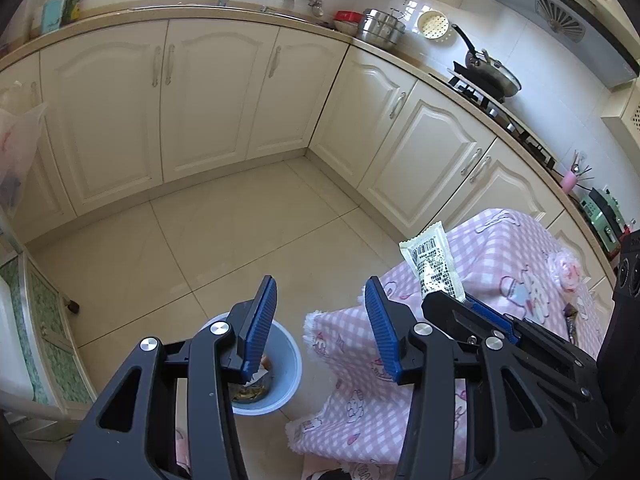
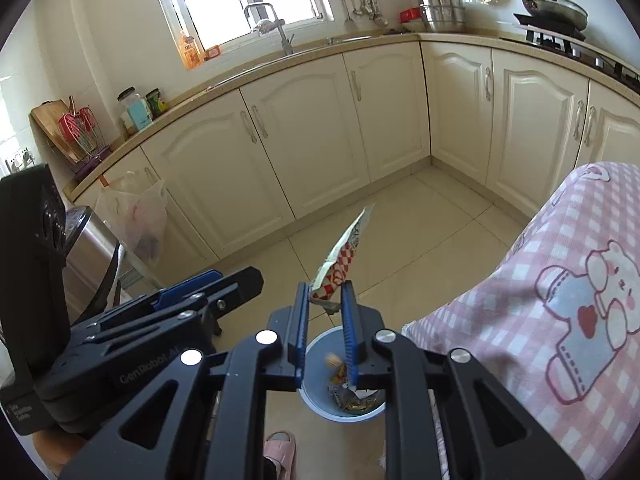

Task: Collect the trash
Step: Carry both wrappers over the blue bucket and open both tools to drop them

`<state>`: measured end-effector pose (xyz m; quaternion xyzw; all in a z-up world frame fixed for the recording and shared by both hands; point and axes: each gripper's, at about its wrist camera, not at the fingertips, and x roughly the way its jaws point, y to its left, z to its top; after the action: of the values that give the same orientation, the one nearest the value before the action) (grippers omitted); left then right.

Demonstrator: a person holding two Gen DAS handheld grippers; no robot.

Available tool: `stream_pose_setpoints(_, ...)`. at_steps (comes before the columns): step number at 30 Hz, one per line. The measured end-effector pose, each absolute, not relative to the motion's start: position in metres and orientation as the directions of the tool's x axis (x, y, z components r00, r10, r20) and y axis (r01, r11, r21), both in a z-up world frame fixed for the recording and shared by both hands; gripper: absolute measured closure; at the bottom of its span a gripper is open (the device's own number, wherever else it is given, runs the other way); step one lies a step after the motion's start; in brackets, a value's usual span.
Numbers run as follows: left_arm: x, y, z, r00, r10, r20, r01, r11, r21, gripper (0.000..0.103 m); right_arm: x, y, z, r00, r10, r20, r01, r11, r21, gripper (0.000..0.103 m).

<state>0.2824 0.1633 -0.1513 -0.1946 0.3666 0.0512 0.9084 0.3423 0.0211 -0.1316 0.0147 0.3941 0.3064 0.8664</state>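
A light-blue trash bin [image 1: 286,364] stands on the tiled floor beside the table; it holds several wrappers and also shows in the right wrist view [image 2: 320,364]. My left gripper [image 1: 324,328] is open and empty, above the bin and the table edge. My right gripper [image 2: 325,300] is shut on a snack wrapper [image 2: 344,256], red-checked on one side, held upright above the bin. In the left wrist view the same wrapper [image 1: 434,260] shows its pale printed back, sticking up from the right gripper [image 1: 466,302].
A table under a pink checked cloth [image 1: 500,264] is at the right, with a small dark wrapper [image 1: 572,316] on it. Cream cabinets [image 1: 216,92] run along the walls. A steel pedal bin [image 2: 92,252] and a hanging plastic bag [image 2: 140,216] are at the left.
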Motion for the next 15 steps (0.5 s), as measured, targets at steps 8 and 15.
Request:
stream_pose_setpoints(8,0.277,0.175,-0.159,0.713,-0.021,-0.701,-0.277,0.910,-0.309,0.058,0.350,0.034,-0.143,0.472,0.555,-0.685,-0.524,0.801,0.288,0.087)
stream_pose_setpoints(15,0.274,0.187,-0.158,0.715,0.001,-0.699,-0.314,0.894,-0.319,0.058,0.359,0.048,-0.142,0.474,0.586,-0.657,-0.545,0.782,0.304,0.085)
